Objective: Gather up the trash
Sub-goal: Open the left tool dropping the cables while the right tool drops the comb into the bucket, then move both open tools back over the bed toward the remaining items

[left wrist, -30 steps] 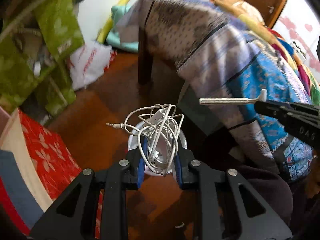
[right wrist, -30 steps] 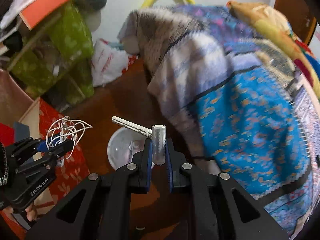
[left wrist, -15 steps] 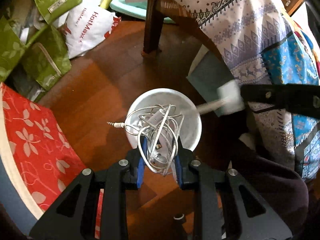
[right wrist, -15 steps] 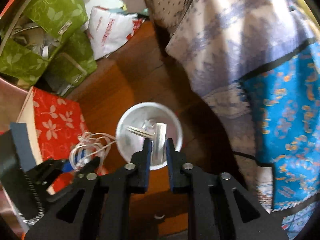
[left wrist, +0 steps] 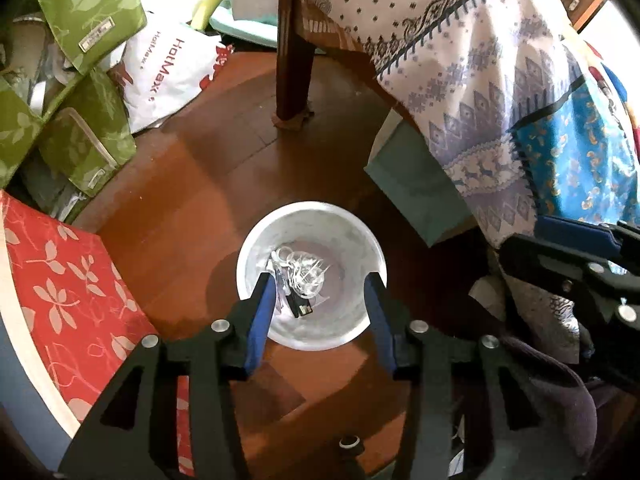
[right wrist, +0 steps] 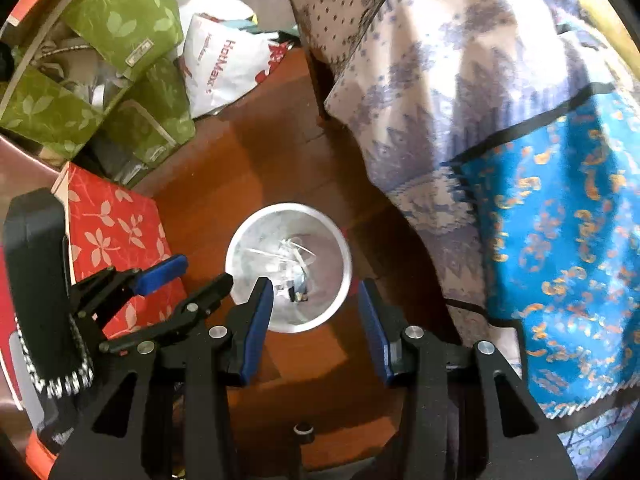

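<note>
A white bin [left wrist: 352, 236] stands on the wooden floor right below both grippers. On its bottom lie the tangled white earphone cable [left wrist: 302, 272] and a small black piece [left wrist: 300, 308]. My left gripper [left wrist: 320, 306] hangs over the bin with its jaws opening and nothing between the blue pads [left wrist: 262, 312]. In the right wrist view the bin [right wrist: 256, 240] holds the same blurred white tangle [right wrist: 292, 252]. My right gripper [right wrist: 316, 314] is above it, jaws opening and empty. The left gripper [right wrist: 200, 274] shows at that view's left, and the right gripper [left wrist: 580, 256] at the left wrist view's right edge.
A red floral box [left wrist: 60, 280] lies left of the bin. Green leaf-print bags [left wrist: 88, 12] and a white HotMax bag [left wrist: 168, 68] sit behind it. A wooden furniture leg [left wrist: 294, 68], draped patterned cloth [left wrist: 480, 60] and a teal paper bag [left wrist: 416, 188] crowd the right.
Both grippers sank toward the bin and tipped downward. The left let go of the earphone cable and the right let go of the white stick-like piece; the cable now lies in the bin.
</note>
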### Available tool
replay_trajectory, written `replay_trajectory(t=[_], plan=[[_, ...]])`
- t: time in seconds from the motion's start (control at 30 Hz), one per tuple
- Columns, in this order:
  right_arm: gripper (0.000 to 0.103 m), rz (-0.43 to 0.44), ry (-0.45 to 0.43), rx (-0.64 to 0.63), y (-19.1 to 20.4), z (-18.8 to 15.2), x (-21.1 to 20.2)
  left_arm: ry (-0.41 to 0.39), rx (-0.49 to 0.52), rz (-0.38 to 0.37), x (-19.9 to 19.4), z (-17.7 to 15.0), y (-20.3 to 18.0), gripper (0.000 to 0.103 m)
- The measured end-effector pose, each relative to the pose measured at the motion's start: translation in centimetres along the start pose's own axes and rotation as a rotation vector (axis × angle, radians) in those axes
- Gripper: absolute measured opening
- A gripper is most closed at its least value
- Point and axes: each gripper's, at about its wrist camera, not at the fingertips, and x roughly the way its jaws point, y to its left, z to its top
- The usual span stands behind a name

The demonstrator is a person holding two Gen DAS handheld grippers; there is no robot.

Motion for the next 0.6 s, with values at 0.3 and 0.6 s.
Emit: replay_trajectory(t=[0.3,0.6], plan=[[0.041,-0.008,-0.118,-0.010,-0.6,-1.8,-5.5,-0.105,0.050,0.030,-6.4,-0.4,-1.6,0.045],[0.041,-0.021,-0.297,0.025,-3.0,-4.6,-13.4,-0.264,0.120,-0.002,-15.0,-1.1,-6.0,0.045]])
